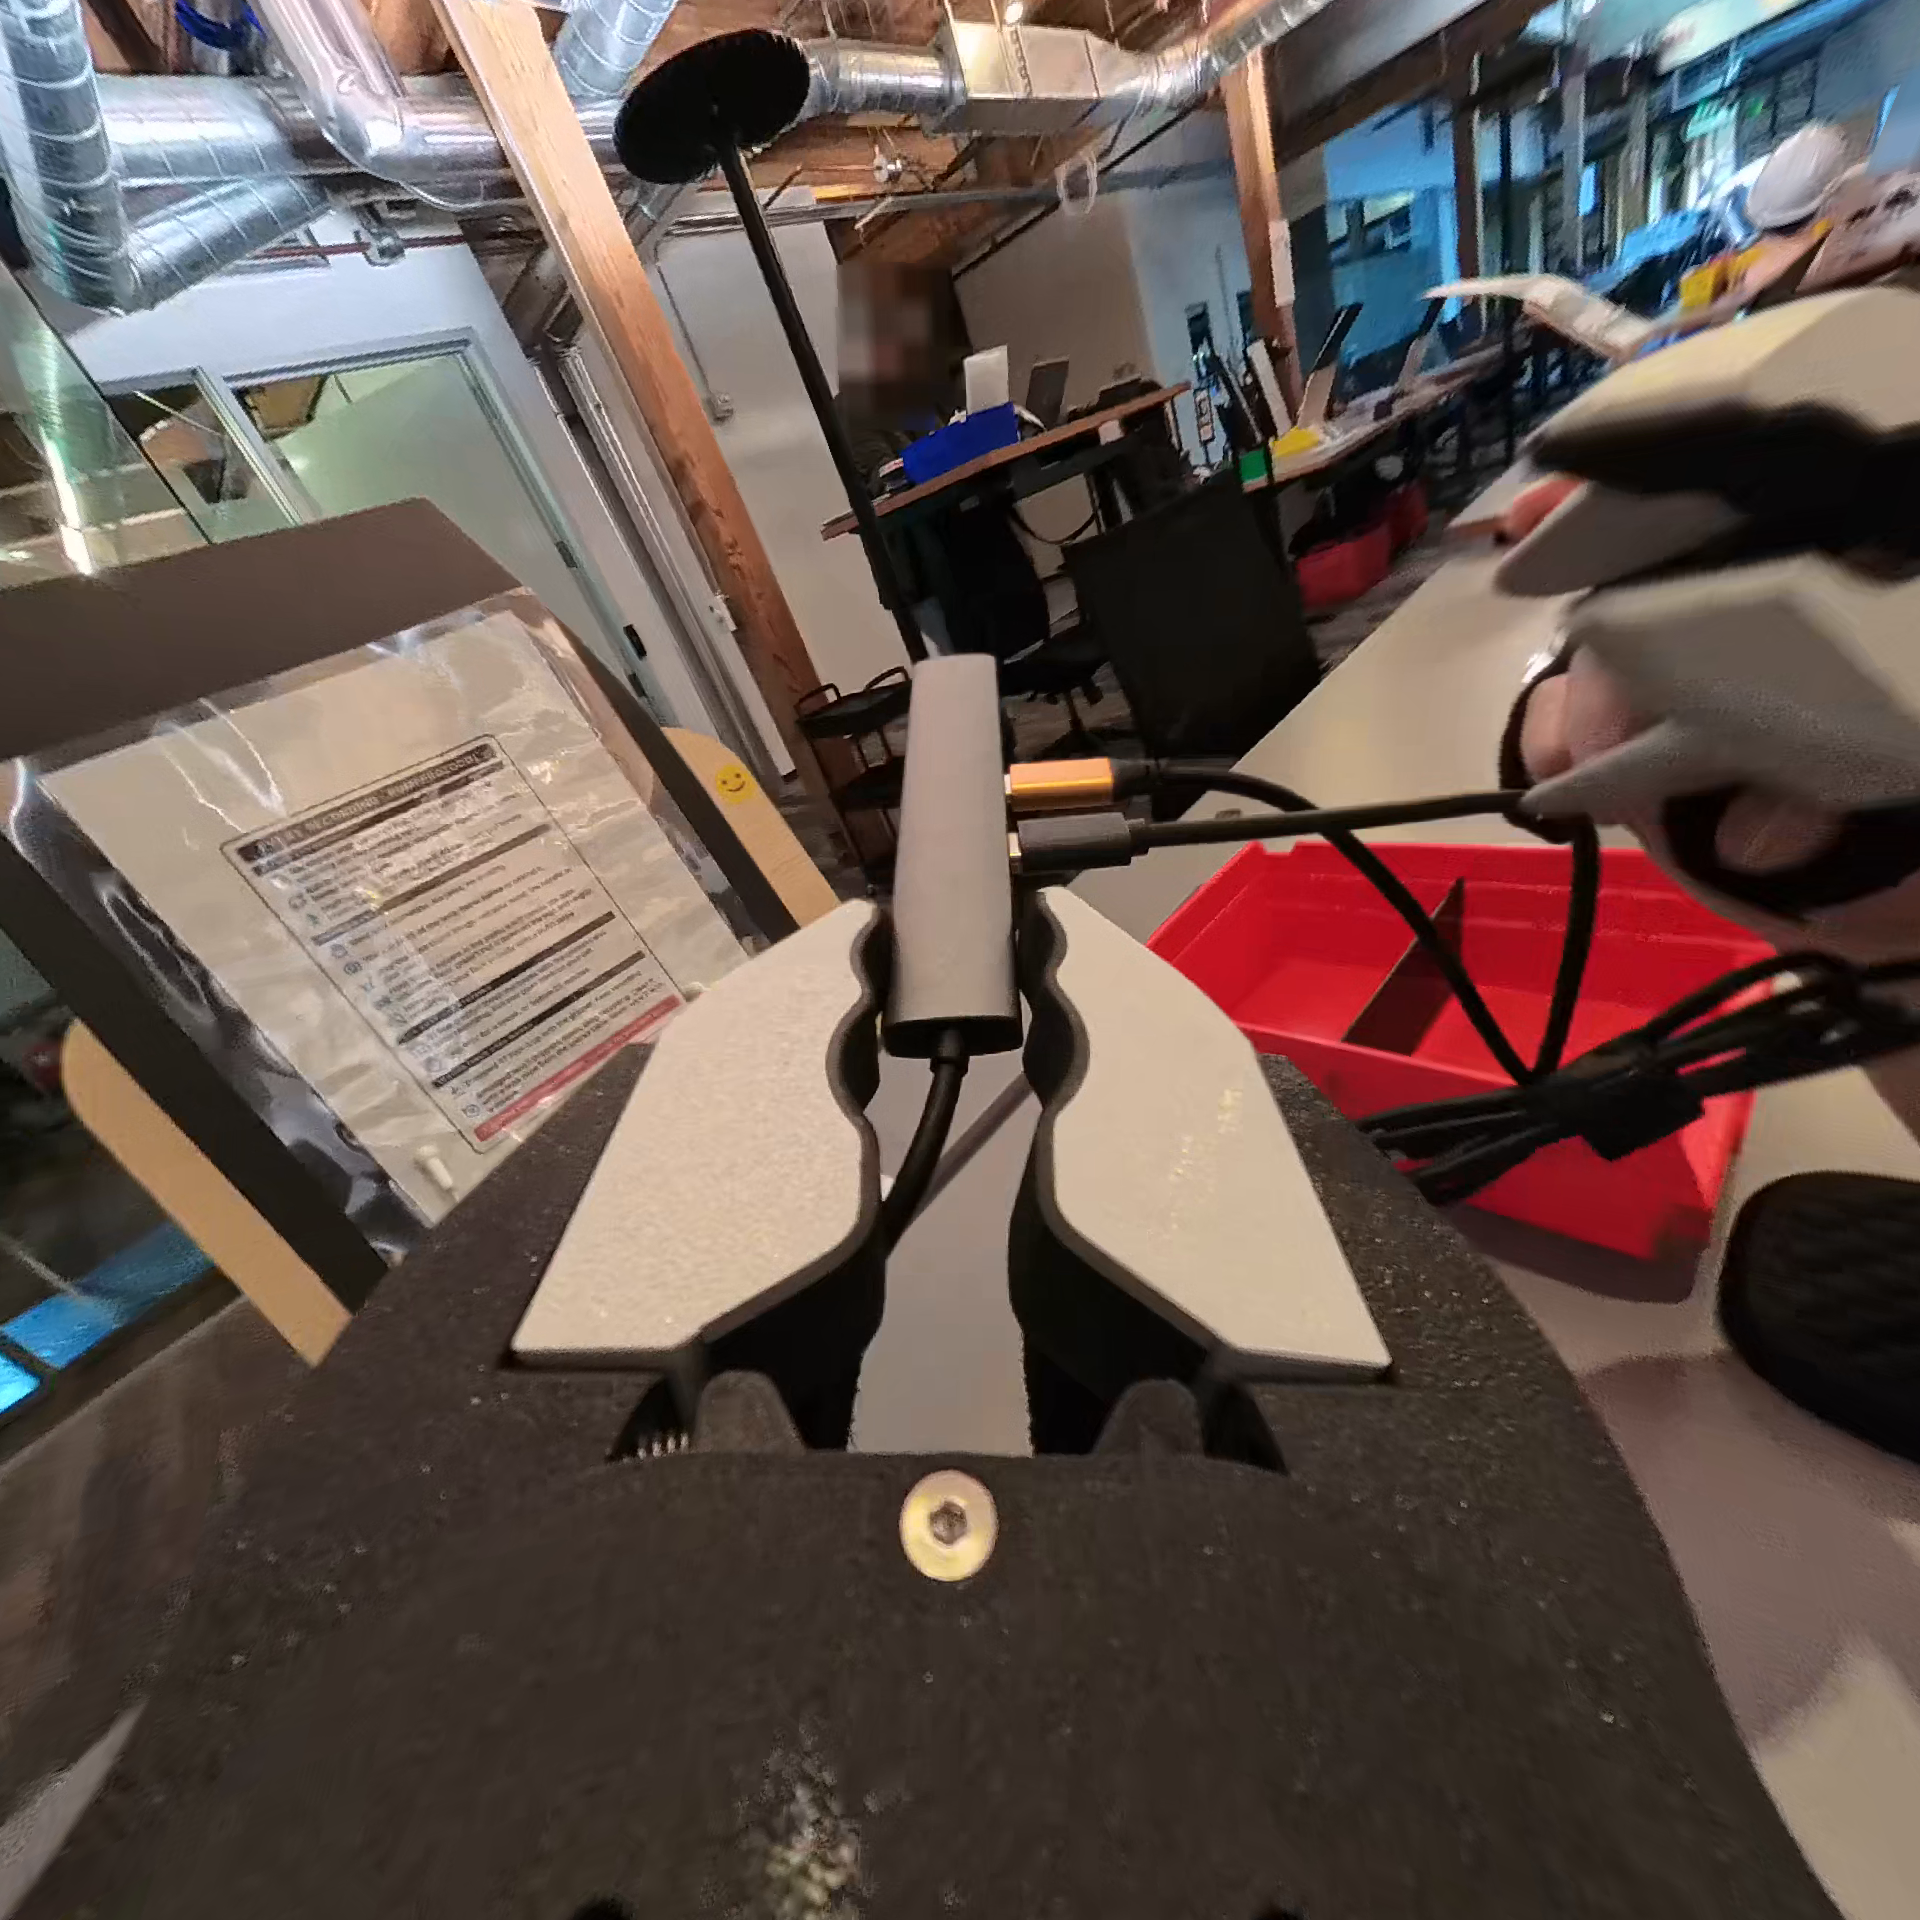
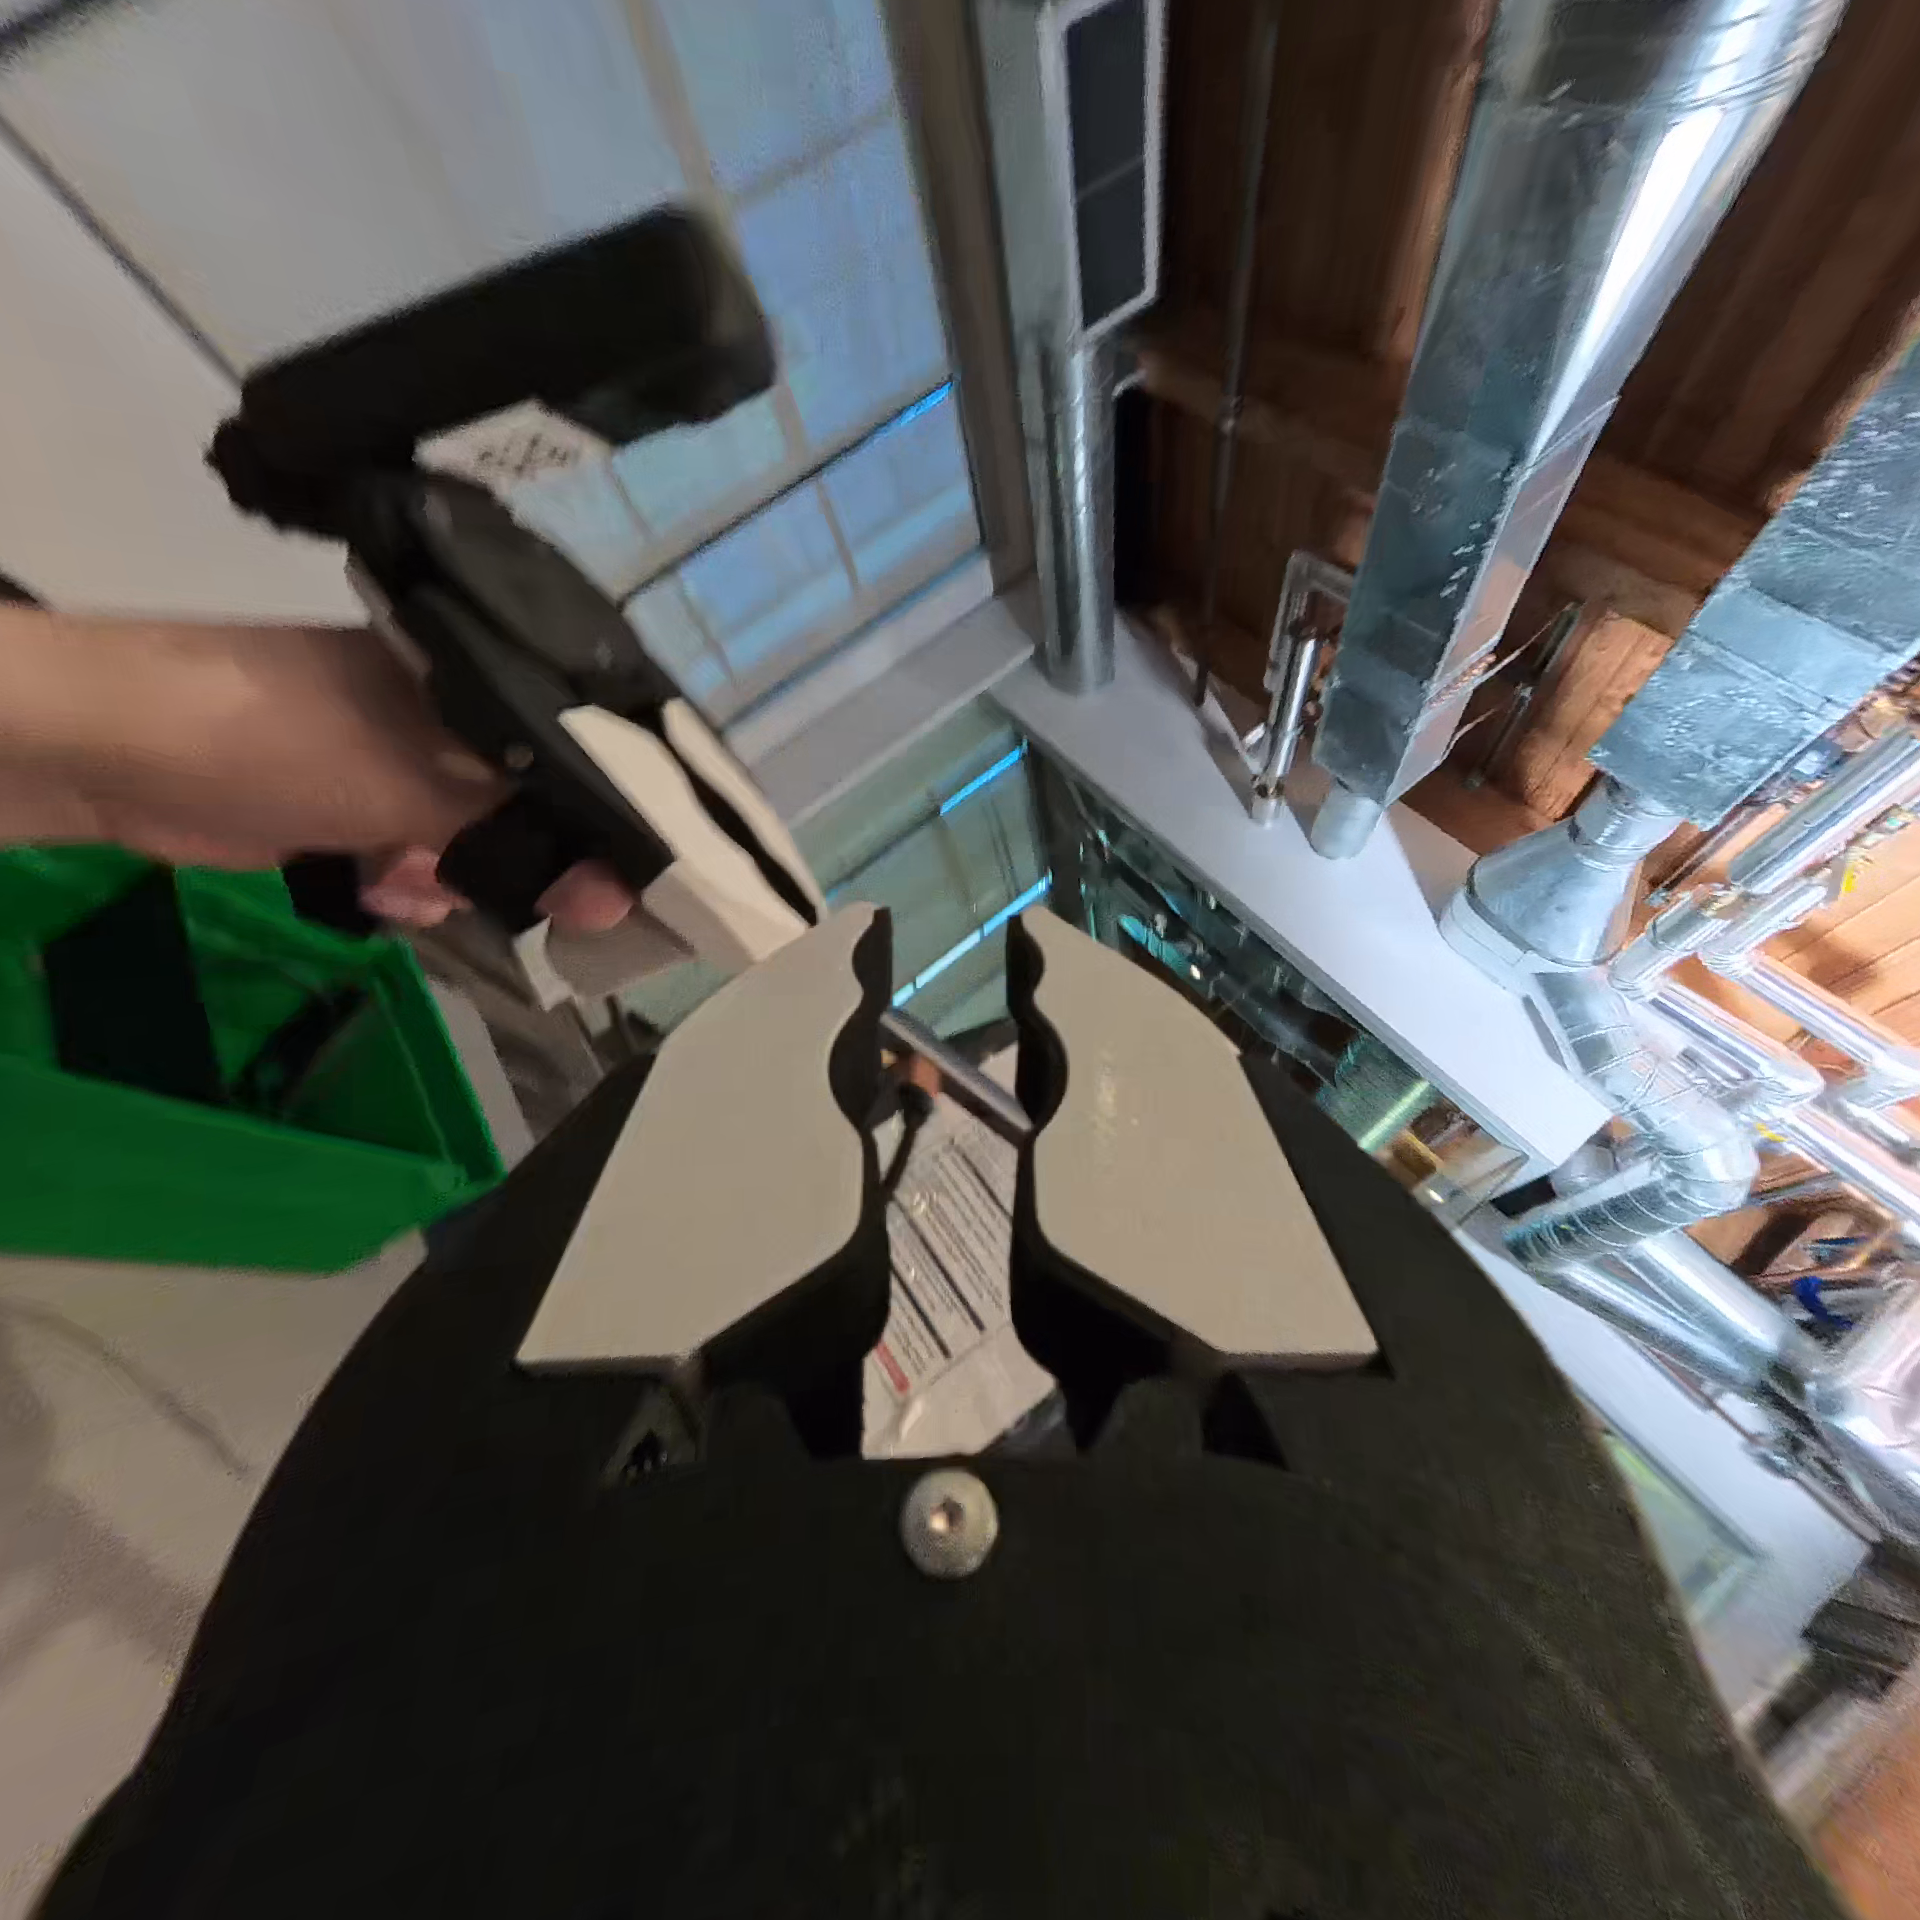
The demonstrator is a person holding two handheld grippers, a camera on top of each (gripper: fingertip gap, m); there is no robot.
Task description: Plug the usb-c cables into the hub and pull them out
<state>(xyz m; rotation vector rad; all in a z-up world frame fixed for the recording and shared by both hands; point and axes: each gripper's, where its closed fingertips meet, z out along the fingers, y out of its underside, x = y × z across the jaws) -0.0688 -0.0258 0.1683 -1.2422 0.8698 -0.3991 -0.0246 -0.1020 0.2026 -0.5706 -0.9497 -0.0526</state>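
Observation:
My left gripper (image 1: 951, 914) is shut on the lower end of a grey hub (image 1: 951, 790) and holds it upright above the table. Two usb-c cables are plugged into the hub's right side: one with a gold plug (image 1: 1060, 784), one with a dark plug (image 1: 1075, 844). The dark-plug cable (image 1: 1330, 816) runs straight to my blurred right gripper (image 1: 1532, 800). In the right wrist view my right gripper (image 2: 948, 935) has a narrow gap between its jaws. The hub (image 2: 966, 1086) and a thin cable (image 2: 894, 1143) show through that gap. A hand holds the left gripper (image 2: 743, 914) there.
A red divided bin (image 1: 1455, 987) sits on the white table (image 1: 1403, 707) under the tied cable bundle (image 1: 1621, 1081). A green bin (image 2: 208, 1143) is at the left. A plastic-sleeved sheet (image 1: 416, 883) stands left of the hub. A black stand (image 1: 790, 343) rises behind. Across from one pair of fingers to the other is roughly 10 cm.

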